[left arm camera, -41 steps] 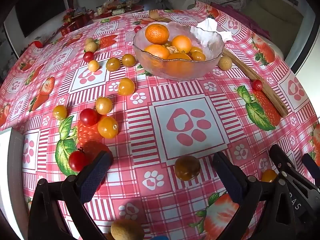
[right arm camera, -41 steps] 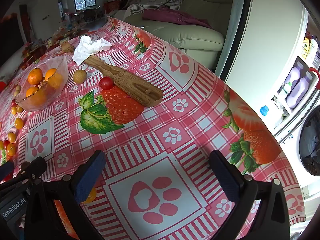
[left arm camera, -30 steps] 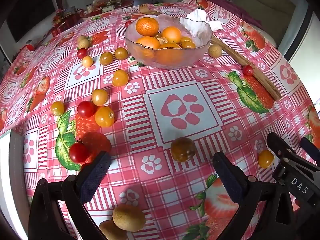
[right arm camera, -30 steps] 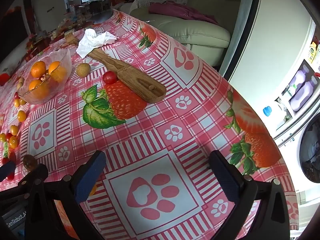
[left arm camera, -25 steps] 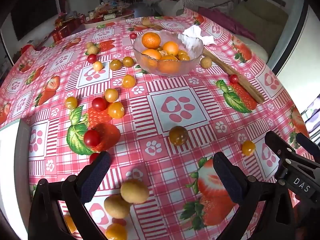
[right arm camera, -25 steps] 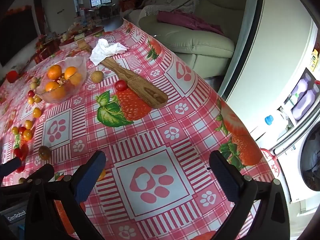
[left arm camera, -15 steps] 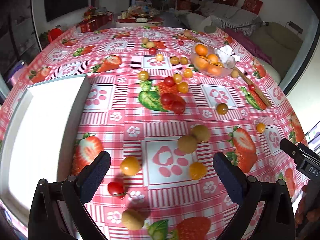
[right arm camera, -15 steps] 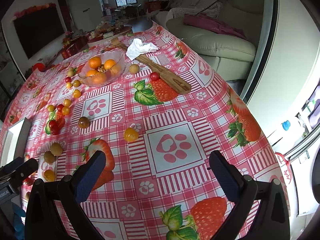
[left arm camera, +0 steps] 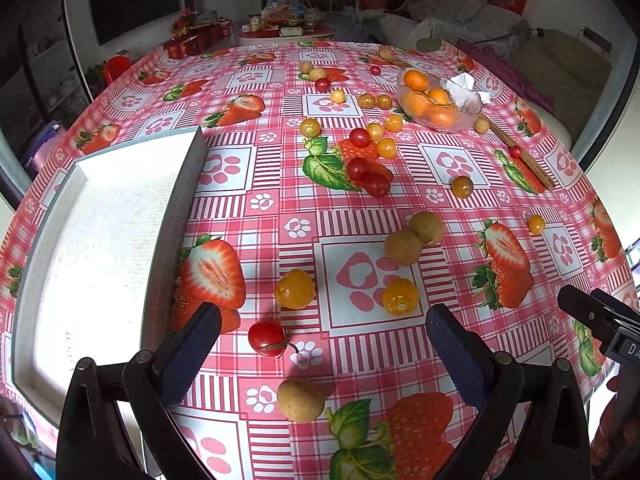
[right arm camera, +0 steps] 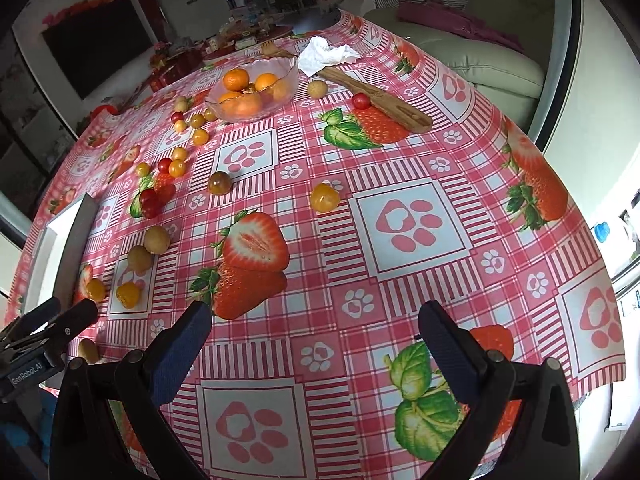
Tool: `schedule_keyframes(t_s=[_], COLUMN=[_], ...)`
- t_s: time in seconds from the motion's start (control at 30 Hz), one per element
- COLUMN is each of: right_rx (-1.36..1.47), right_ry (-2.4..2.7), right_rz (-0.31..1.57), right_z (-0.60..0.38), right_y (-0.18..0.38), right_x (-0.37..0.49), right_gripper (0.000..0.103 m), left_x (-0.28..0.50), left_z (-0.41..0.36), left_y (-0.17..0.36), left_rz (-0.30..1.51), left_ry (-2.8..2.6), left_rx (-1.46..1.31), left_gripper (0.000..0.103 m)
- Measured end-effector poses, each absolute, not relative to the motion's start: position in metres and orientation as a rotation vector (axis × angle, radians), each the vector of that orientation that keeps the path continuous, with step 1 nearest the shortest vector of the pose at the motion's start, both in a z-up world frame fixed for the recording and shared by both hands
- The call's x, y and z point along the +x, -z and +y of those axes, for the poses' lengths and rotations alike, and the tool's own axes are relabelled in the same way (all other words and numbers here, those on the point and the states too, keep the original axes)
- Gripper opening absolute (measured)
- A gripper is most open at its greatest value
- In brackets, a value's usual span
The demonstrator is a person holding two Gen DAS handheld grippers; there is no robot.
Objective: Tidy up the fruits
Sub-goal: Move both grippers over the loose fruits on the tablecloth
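left wrist view:
left gripper (left arm camera: 322,346): bottom of frame, fingers wide apart, holding nothing
red tomato (left arm camera: 267,338): just above the gap, nearer the left finger
tan fruit (left arm camera: 301,399): low centre, between the fingers
tray (left arm camera: 172,216): white, left side
bowl (left arm camera: 460,120): glass, upper right, oranges inside

right wrist view:
right gripper (right arm camera: 314,340): bottom, fingers spread, empty
yellow tomato (right arm camera: 325,197): centre
bowl (right arm camera: 288,88): upper left of centre
loose fruit: scattered along the left side
board (right arm camera: 380,100): wooden, upper right of the bowl
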State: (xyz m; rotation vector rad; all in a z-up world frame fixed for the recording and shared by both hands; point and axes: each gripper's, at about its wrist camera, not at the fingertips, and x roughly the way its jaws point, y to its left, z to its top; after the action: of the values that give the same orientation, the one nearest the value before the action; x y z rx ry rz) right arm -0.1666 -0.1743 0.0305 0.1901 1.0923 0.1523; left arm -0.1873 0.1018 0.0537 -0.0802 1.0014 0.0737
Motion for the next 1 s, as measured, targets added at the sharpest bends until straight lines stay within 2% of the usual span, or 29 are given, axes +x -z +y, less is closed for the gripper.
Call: schedule_keyframes(t_s=[1.0], right_rx=[0.205], right_ry=[-0.142], right_rz=[1.129], right_z=[-0.182], right_y=[-0.022], right_x=[-0.158], right_gripper=[0.103], left_x=[-0.171], left_z=[0.086], left_y=[-0.050], left_rz=[1.023], left_ry=[-0.072], left_rx=[-0.057], left_gripper=[0.103])
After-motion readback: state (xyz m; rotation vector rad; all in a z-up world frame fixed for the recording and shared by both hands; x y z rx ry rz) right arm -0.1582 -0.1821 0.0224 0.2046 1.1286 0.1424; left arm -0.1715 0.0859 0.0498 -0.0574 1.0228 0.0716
